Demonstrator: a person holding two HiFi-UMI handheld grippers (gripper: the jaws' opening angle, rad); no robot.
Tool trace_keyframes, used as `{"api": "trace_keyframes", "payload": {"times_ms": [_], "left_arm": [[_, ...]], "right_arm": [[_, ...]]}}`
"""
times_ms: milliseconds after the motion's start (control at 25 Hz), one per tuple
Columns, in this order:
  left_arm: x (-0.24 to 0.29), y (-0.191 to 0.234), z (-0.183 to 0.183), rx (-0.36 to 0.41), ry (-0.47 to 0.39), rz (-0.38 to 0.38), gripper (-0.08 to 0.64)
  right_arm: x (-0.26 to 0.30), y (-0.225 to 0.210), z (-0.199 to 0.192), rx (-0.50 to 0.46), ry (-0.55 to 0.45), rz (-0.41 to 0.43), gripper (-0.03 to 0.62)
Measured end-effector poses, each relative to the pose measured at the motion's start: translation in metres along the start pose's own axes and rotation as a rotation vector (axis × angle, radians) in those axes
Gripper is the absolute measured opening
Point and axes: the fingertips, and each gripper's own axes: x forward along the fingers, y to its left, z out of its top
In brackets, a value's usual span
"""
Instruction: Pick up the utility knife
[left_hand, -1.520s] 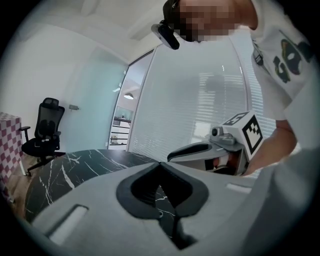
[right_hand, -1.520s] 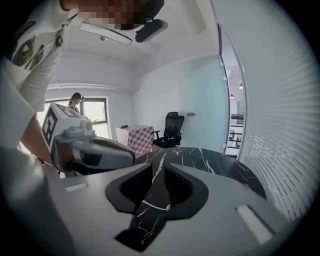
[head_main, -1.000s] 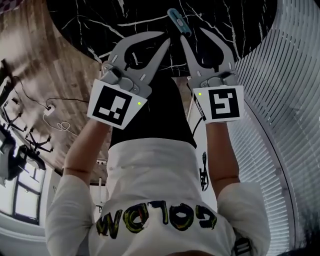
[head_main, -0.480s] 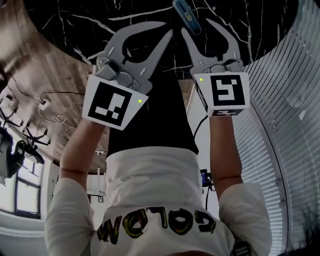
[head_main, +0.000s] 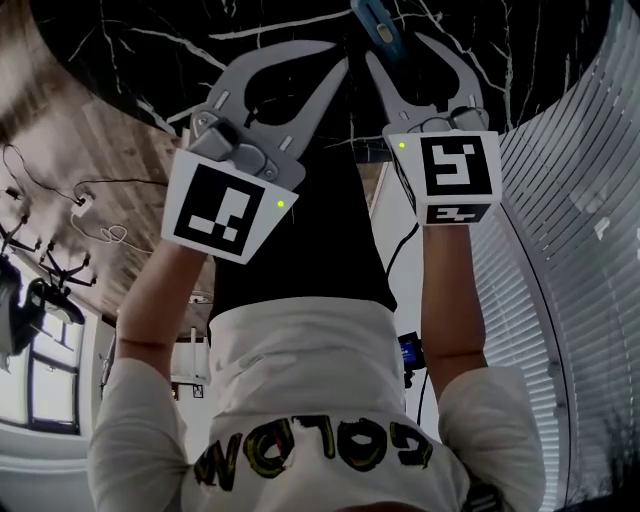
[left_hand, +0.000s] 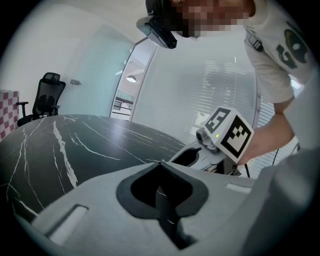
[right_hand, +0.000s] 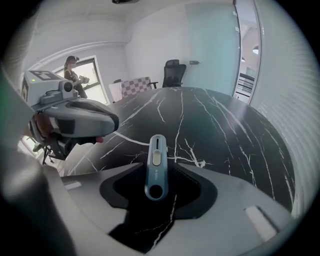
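Note:
The blue-grey utility knife (head_main: 378, 22) lies flat on the black marble table (head_main: 200, 30), its round-holed end toward me. In the right gripper view the knife (right_hand: 157, 147) sits in the gap of my right gripper (right_hand: 158, 164), whose jaws are opening; the pads stand on either side without pressing on it. In the head view my right gripper (head_main: 393, 45) straddles the knife's near end. My left gripper (head_main: 343, 62) hangs beside it to the left, shut and empty, its tips meeting in the left gripper view (left_hand: 161, 162).
The round table's curved edge runs close under both grippers. Office chairs (right_hand: 172, 72) stand at its far side, and a person (right_hand: 72, 70) is at the back left. A ribbed glass wall (head_main: 570, 250) is on the right, with cables (head_main: 100, 225) on the wood floor at left.
Both grippers have sunk toward the table. The right jaws have spread wider and now stand around the knife's near end.

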Motion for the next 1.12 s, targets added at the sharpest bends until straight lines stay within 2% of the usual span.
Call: {"api": "trace_keyframes", "payload": {"times_ms": [160, 280, 720, 1000, 1120], "left_arm": [[0.0, 0.002, -0.002, -0.001, 0.007, -0.006, 0.003], [-0.001, 0.003, -0.001, -0.004, 0.008, -0.002, 0.003], [-0.013, -0.002, 0.014, 0.019, 0.004, 0.014, 0.003], [-0.029, -0.012, 0.047, 0.043, -0.015, 0.04, 0.003], [-0.037, -0.016, 0.075, 0.073, -0.048, 0.053, 0.003]], "right_arm": [[-0.001, 0.0, 0.0, -0.004, 0.004, 0.0, 0.173], [0.0, 0.0, 0.0, -0.007, 0.008, 0.006, 0.14], [-0.016, -0.001, 0.009, 0.003, -0.031, -0.007, 0.132], [-0.056, 0.0, 0.039, 0.008, -0.099, -0.014, 0.132], [-0.081, -0.002, 0.066, -0.003, -0.168, -0.026, 0.131]]}}
